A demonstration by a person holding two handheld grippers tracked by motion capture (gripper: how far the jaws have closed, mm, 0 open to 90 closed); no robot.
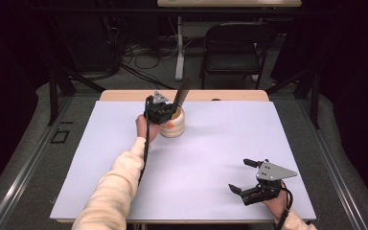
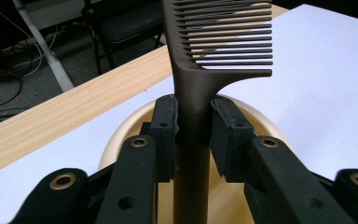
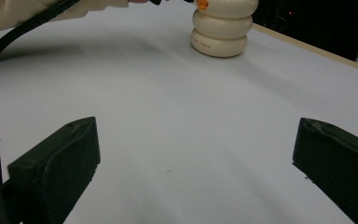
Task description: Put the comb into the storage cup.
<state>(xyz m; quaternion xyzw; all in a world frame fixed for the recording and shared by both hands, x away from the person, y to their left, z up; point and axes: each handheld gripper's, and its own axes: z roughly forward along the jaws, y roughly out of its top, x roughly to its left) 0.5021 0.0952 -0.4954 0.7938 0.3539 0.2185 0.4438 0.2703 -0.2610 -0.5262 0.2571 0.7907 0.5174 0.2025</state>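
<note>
The left gripper [image 2: 193,135] jaws clamp the dark comb's [image 2: 200,70] handle upright over the cream holder [image 2: 121,126]

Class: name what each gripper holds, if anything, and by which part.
The left gripper is shut on the brown comb by its handle, above the cream holder. The right gripper holds nothing.

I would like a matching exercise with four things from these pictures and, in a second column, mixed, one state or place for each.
Things:
1. comb
2. cream holder
3. left gripper
4. right gripper

States or places:
A. open, with nothing between its jaws
B. stands on the white sheet near the far edge
C. shut on the handle
D. upright, teeth at the top, handle down in the holder

Pairs: 1-D, 2-B, 3-C, 4-A
</note>
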